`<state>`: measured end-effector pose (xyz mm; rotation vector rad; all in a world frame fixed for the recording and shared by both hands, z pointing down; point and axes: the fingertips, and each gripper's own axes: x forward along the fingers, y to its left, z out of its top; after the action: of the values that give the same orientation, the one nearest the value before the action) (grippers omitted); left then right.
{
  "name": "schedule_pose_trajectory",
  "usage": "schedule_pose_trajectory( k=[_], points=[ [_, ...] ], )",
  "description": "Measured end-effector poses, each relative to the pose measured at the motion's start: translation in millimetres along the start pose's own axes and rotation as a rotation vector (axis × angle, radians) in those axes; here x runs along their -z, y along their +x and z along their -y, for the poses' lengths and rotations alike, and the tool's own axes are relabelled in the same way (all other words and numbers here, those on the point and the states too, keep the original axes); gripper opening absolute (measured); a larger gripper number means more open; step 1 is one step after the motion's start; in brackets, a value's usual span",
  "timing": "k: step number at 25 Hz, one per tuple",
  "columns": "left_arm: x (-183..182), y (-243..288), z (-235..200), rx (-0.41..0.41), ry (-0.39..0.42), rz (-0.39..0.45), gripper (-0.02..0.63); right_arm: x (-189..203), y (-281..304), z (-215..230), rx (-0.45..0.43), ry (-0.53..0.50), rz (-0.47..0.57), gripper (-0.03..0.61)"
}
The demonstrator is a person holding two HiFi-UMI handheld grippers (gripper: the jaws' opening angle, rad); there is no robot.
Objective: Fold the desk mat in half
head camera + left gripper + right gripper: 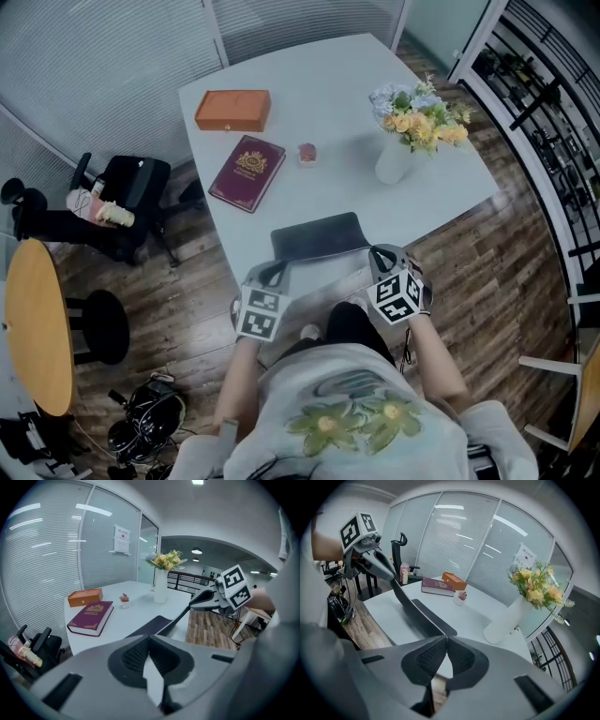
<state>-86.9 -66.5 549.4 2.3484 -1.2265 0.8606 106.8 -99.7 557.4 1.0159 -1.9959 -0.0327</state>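
Observation:
The dark grey desk mat lies at the near edge of the white table. Its near edge is lifted off the table and shows a paler underside. My left gripper is shut on the mat's near left corner, and a pale strip of mat runs between its jaws in the left gripper view. My right gripper is shut on the near right corner. The right gripper view shows the mat rising from the table up to the left gripper. The left gripper view shows the right gripper holding the raised edge.
Behind the mat lie a maroon book, an orange box and a small potted plant. A white vase of flowers stands at the right. A black office chair and a round wooden table are on the left.

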Motion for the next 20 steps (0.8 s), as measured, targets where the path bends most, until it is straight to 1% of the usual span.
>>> schedule_pose_trajectory(
  k=[11, 20],
  points=[
    [-13.4, 1.9, -14.7, -0.02, 0.006, 0.018, 0.009, -16.7, 5.3, 11.4, 0.022, -0.01, 0.017, 0.028],
    [-23.4, 13.7, -33.2, -0.027, -0.011, 0.005, 0.009, -33.1, 22.0, 26.3, 0.011, -0.004, 0.015, 0.028]
  ],
)
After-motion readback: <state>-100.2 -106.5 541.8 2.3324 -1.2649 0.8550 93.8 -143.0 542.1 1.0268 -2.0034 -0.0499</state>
